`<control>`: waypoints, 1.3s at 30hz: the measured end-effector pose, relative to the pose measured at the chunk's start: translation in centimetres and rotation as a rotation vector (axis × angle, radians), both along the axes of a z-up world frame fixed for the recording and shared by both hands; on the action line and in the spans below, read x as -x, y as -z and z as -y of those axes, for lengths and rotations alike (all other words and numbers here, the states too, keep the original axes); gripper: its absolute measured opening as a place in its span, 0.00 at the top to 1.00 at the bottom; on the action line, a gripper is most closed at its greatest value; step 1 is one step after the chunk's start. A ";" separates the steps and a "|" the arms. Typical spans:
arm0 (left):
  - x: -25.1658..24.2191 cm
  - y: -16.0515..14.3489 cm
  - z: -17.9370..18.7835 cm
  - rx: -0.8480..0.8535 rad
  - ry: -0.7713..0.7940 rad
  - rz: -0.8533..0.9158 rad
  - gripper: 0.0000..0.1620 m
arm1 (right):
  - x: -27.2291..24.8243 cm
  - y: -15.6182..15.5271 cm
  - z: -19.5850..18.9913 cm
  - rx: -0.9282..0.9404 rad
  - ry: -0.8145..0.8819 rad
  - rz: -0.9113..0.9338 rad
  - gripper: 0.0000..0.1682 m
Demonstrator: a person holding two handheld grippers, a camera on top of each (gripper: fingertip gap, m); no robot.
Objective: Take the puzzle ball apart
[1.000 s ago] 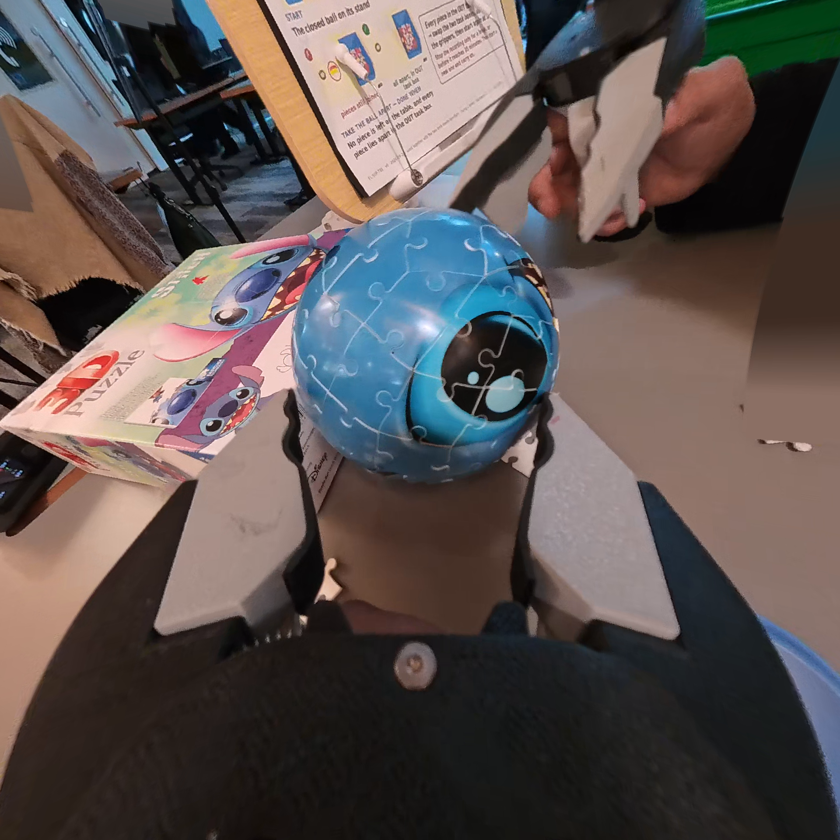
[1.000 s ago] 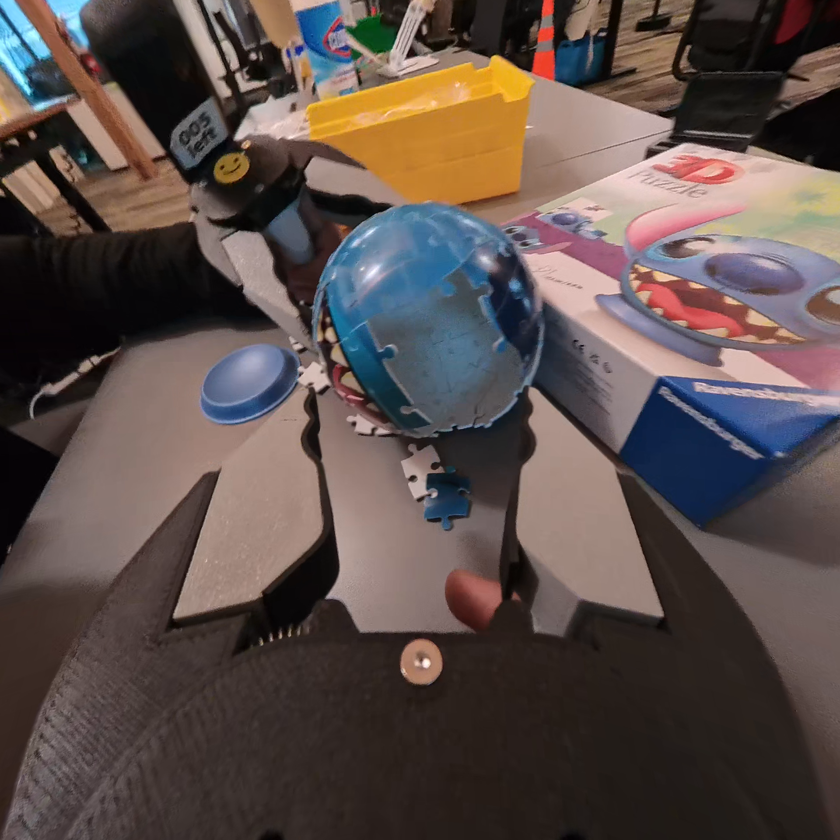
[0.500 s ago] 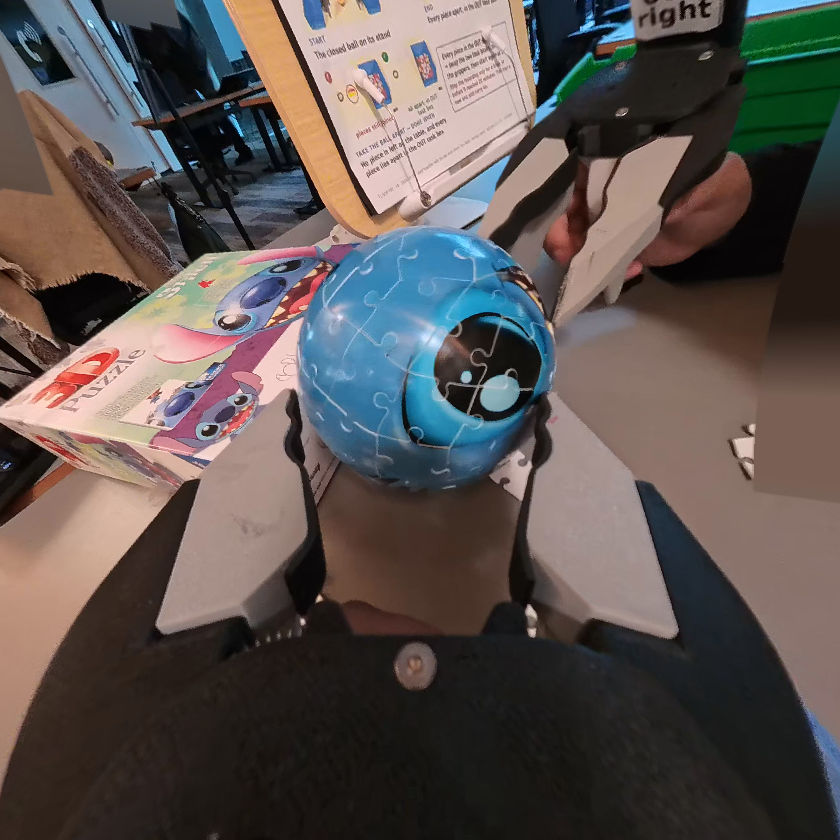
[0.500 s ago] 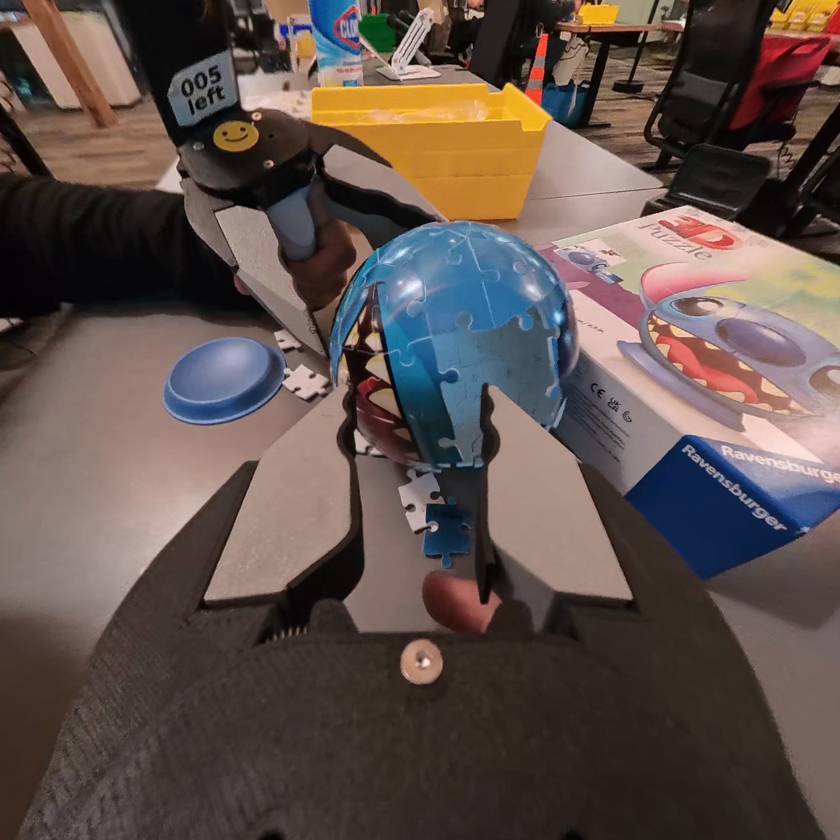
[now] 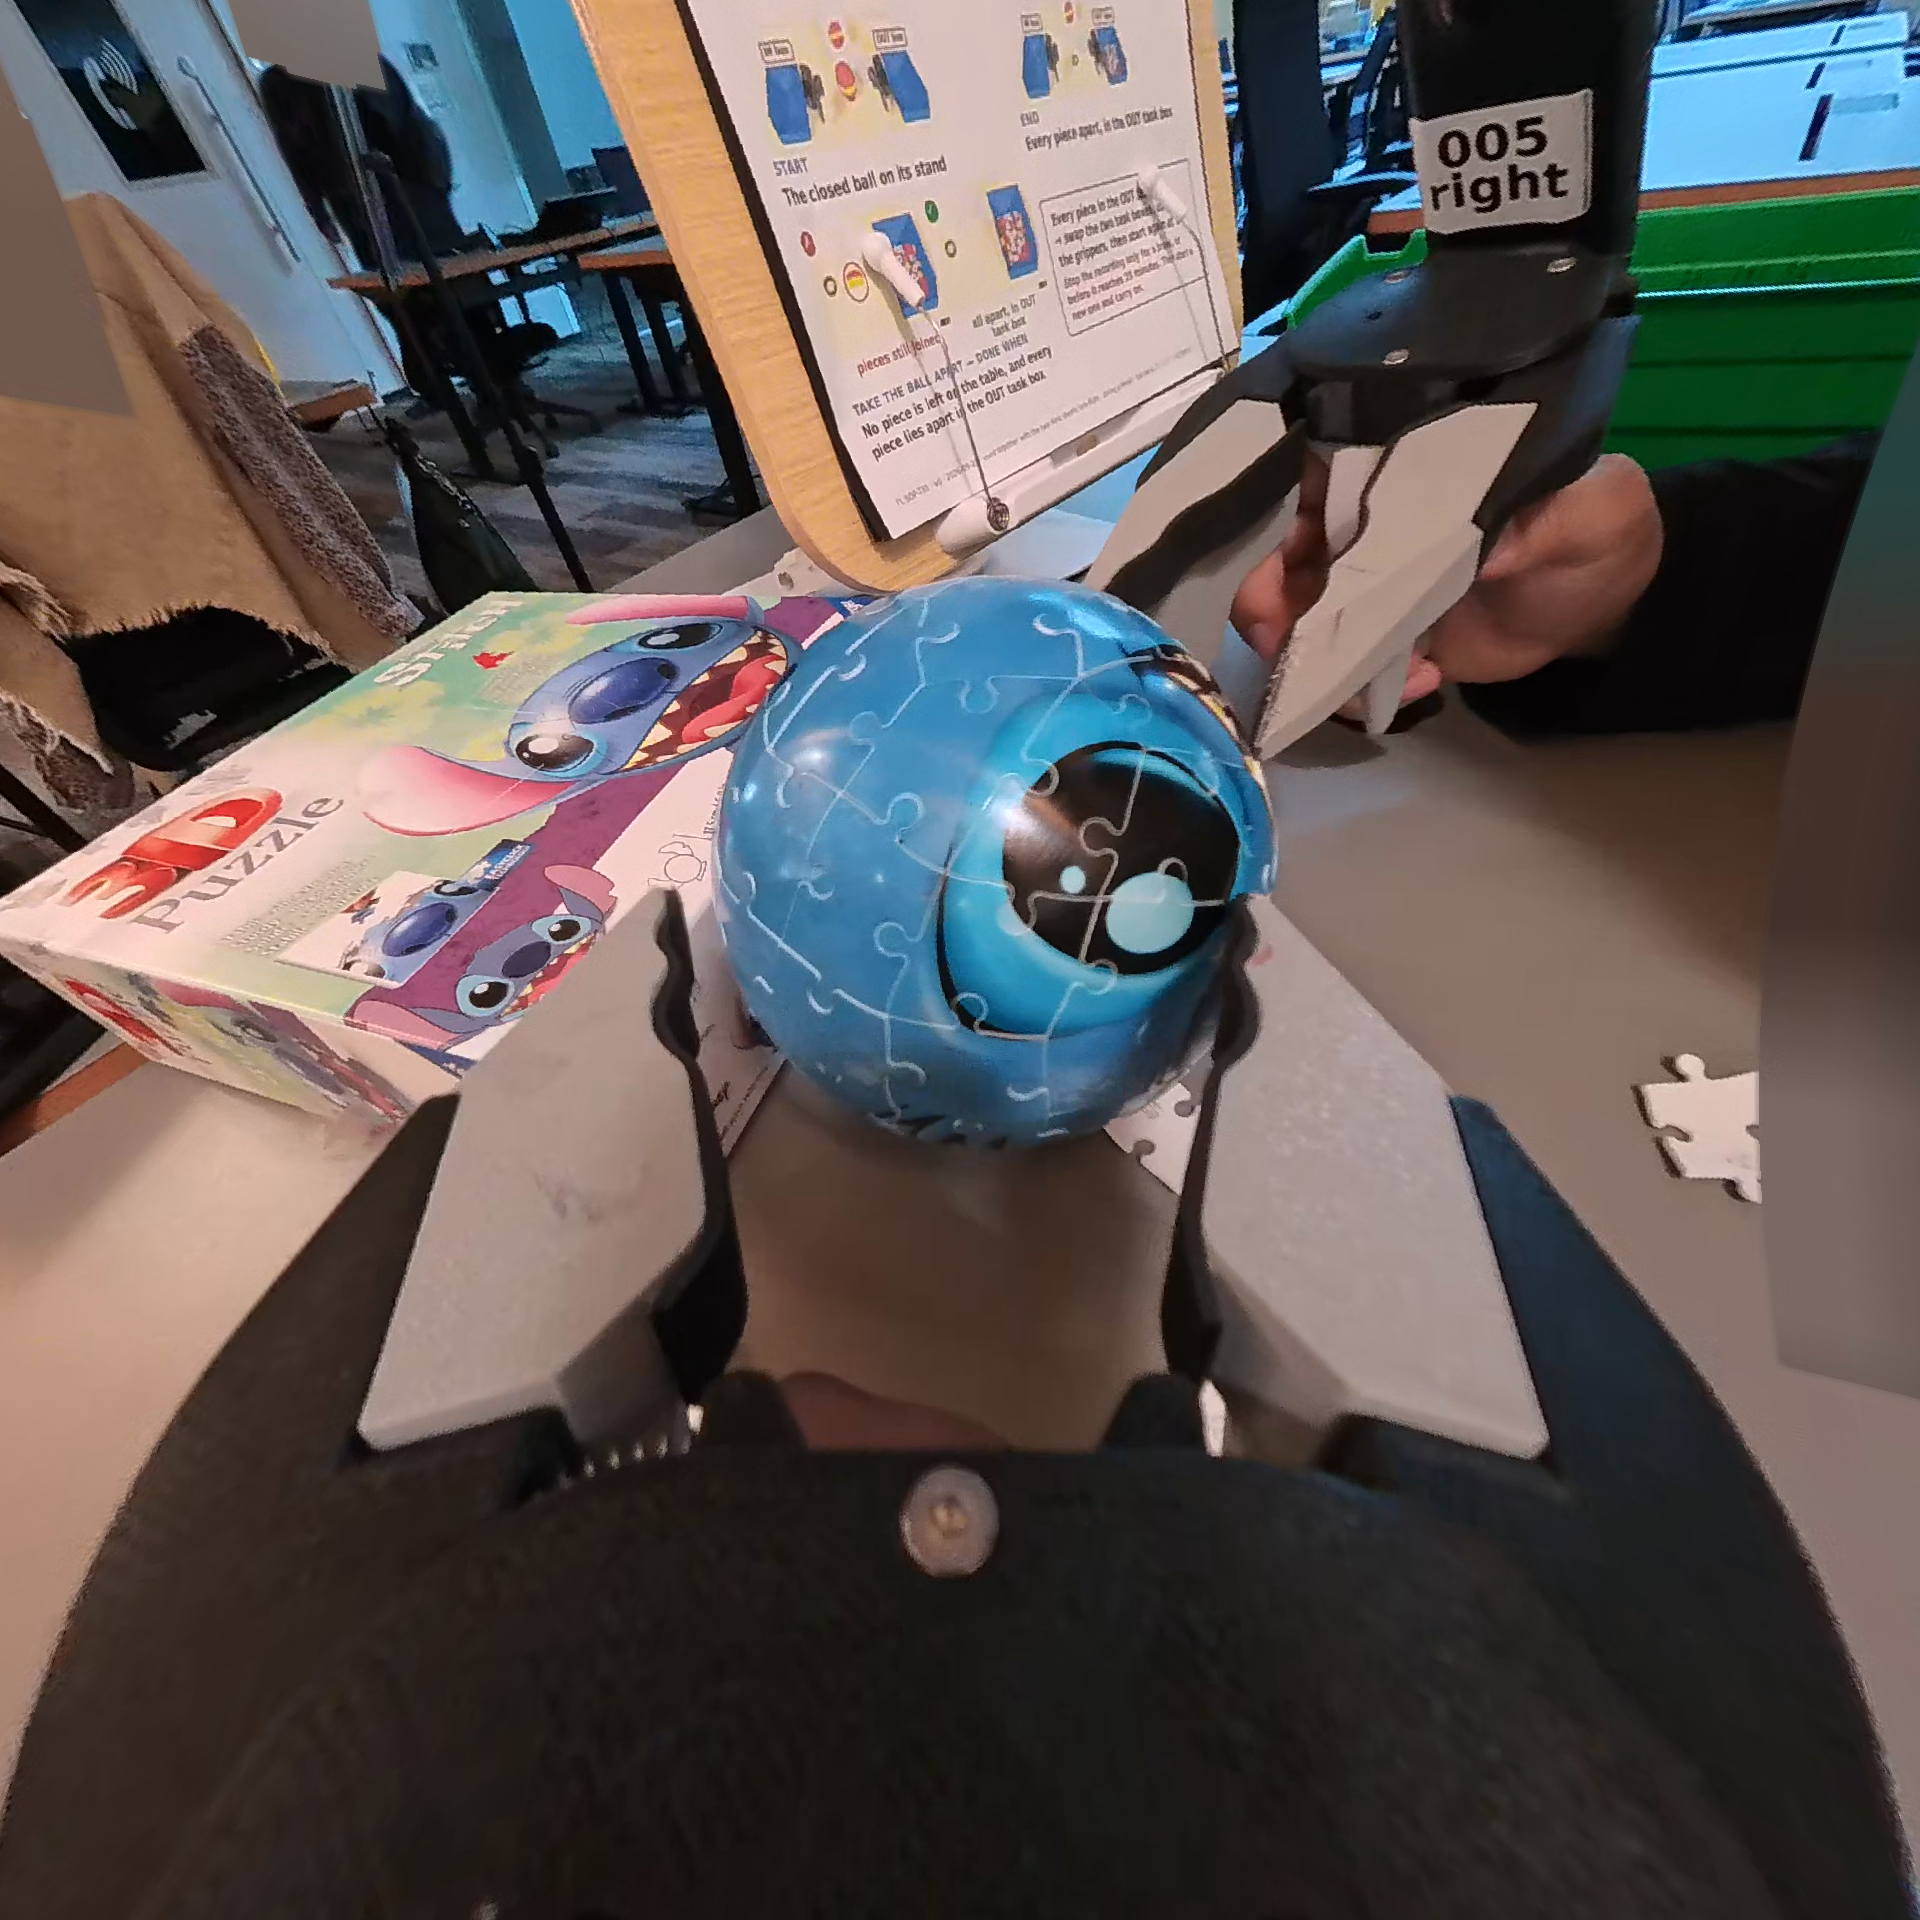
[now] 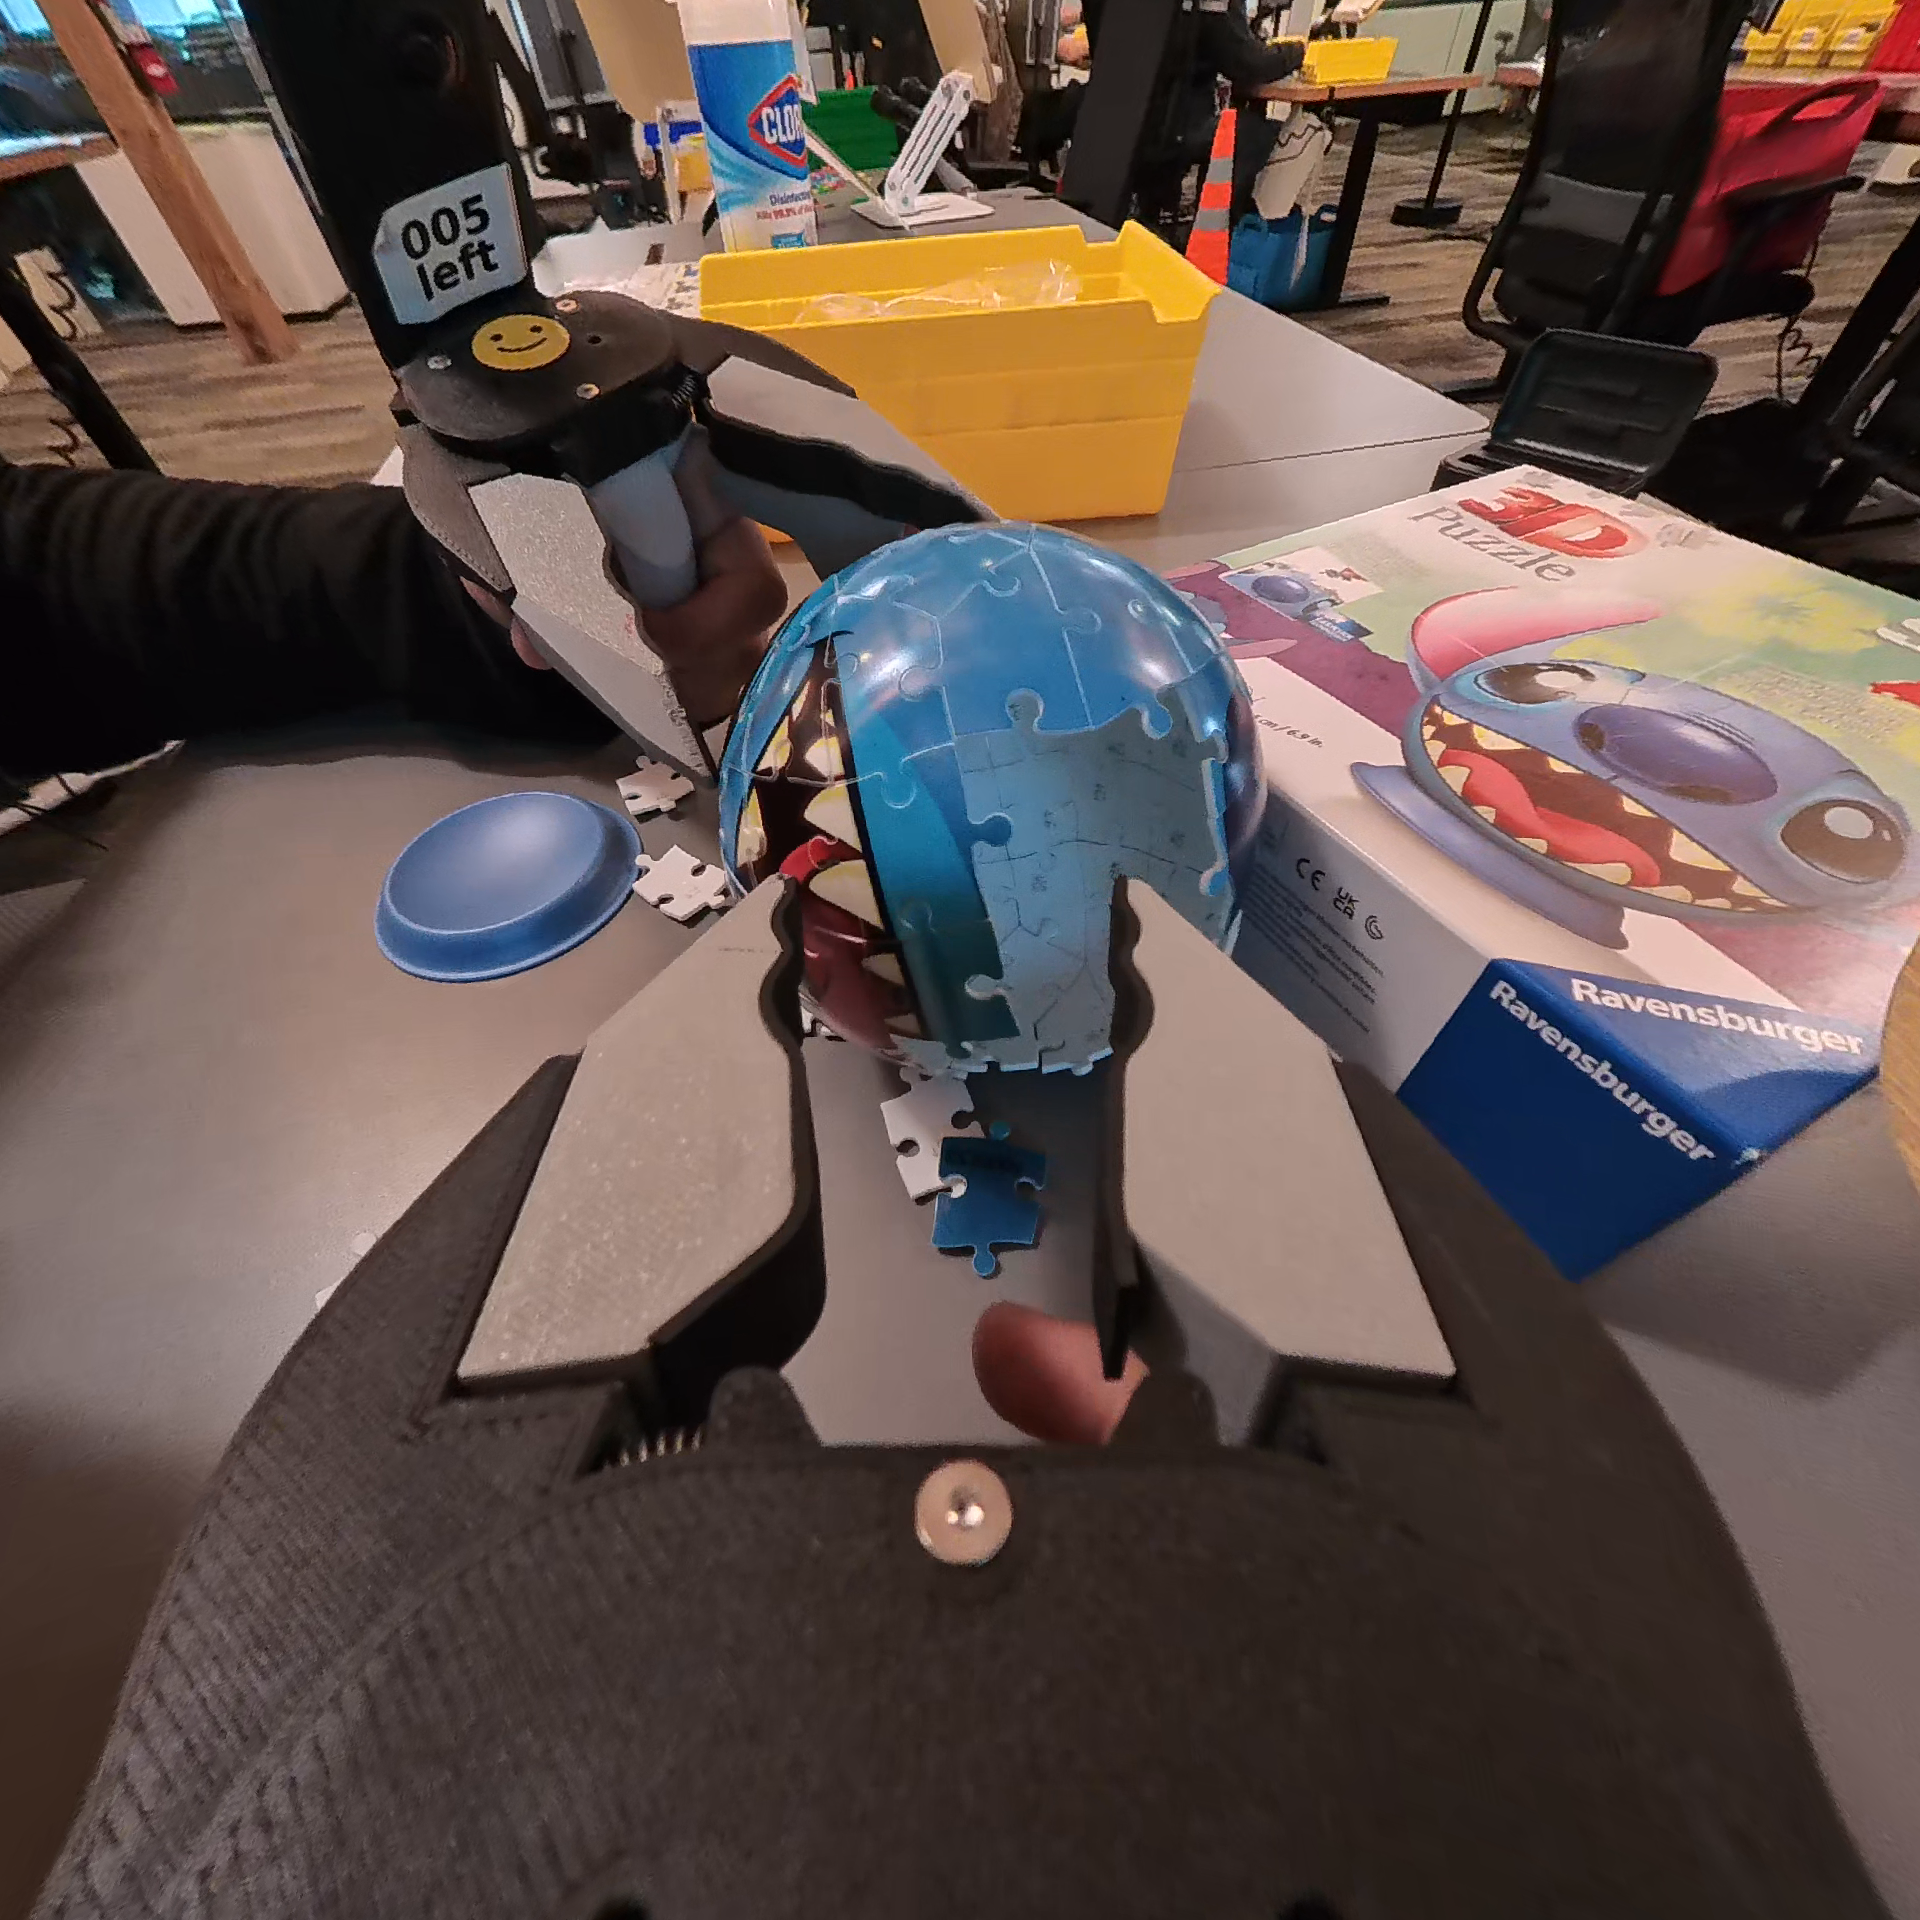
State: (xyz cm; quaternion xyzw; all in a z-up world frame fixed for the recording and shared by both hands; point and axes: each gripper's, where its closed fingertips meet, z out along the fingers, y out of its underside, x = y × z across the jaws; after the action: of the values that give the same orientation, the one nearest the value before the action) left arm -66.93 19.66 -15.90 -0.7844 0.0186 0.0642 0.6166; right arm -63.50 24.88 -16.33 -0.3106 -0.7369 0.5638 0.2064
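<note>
Grey table [image 5: 1507, 935] bears blue puzzle ball [image 5: 987, 862], shell gaping.

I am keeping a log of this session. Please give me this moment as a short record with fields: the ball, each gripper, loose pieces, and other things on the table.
ball: blue puzzle ball, partly opened, inner side showing where pieces are missing
left gripper: shut on the ball
right gripper: fingers around the ball's open edge; grip cannot be judged
loose pieces: blue piece and white piece below the ball; two more white pieces beside the stand
stand: blue dish-shaped stand, empty
other: puzzle box, yellow bin, instruction board
</note>
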 end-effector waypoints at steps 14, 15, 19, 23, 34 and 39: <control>-0.5 2.2 4.3 0.135 0.128 -0.021 0.37 | -2.1 -1.7 0.6 0.008 -0.108 -0.042 0.64; -0.4 2.1 4.5 0.131 0.132 0.003 0.35 | -1.8 -1.6 0.0 0.046 -0.109 0.000 0.61; -0.6 2.0 5.3 0.137 0.182 0.028 0.33 | 0.3 1.1 -1.1 0.120 -0.108 0.207 0.56; -0.8 1.1 6.3 0.138 0.194 0.024 0.33 | 0.5 1.7 1.1 0.181 -0.249 0.288 0.55; -1.5 1.2 9.8 0.170 0.272 0.024 0.41 | -3.2 -1.3 6.0 0.264 -0.598 0.274 0.58; -1.2 0.1 10.9 0.111 0.302 0.095 0.39 | 0.0 1.0 5.2 0.189 -0.445 0.316 0.56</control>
State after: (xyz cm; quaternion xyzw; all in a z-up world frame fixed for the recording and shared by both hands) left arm -65.77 8.71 -15.98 -0.8076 0.1107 -0.0674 0.5753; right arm -63.48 19.68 -17.31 -0.2434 -0.7541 0.6060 -0.0697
